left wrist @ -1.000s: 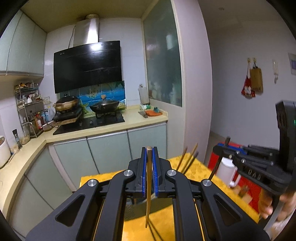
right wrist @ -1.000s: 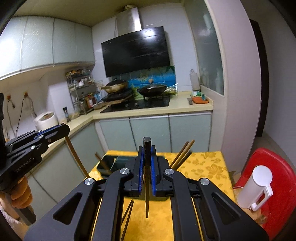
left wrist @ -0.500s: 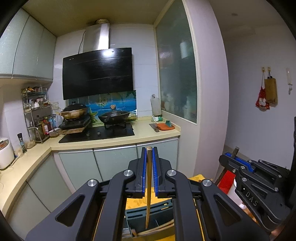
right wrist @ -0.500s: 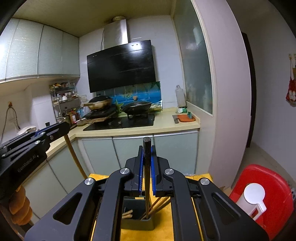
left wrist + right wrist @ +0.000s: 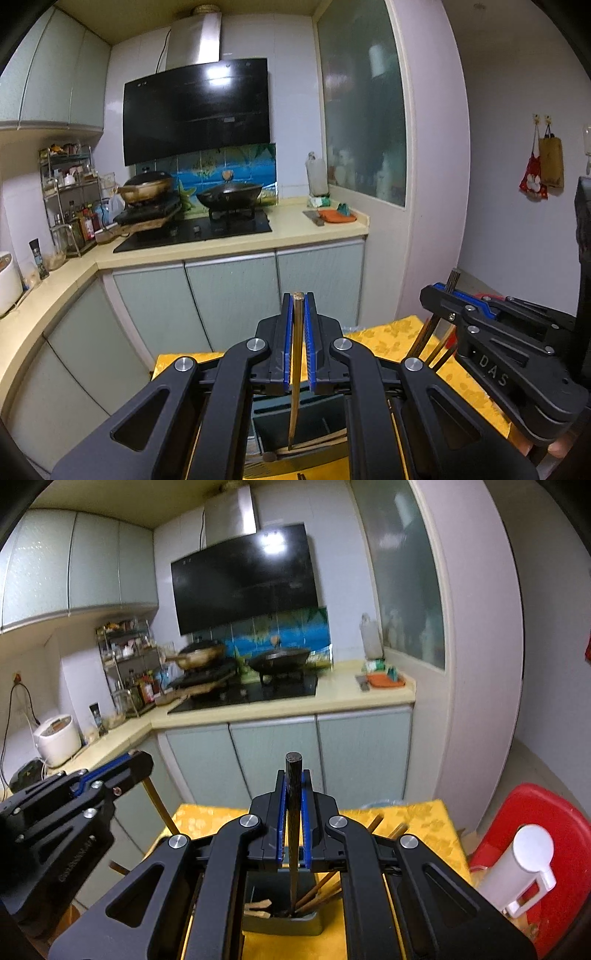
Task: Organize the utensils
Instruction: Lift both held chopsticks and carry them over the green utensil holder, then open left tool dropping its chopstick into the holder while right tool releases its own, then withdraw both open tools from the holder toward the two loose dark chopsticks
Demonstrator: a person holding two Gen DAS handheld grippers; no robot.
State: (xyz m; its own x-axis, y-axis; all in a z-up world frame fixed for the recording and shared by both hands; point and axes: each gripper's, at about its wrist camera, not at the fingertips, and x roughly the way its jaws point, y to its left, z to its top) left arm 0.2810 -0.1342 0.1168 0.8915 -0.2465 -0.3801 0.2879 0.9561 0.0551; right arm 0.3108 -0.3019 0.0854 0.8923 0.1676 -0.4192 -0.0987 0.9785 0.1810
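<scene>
Left gripper: clamped on a wooden chopstick, held upright so its tip hangs over the dark utensil holder at 6 o'clock.
Right gripper: closed on a dark chopstick, vertical, its tip already inside the holder among leaning chopsticks.
Surface: yellow-clothed, carrying the holder.
Beyond, 12 o'clock: stove and woks, uninvolved.

I am in a home kitchen. I see a black stove with two pans on it, a big black hood above, pale green cupboards, a rack of bottles, and a white rice cooker on the yellow counter.
</scene>
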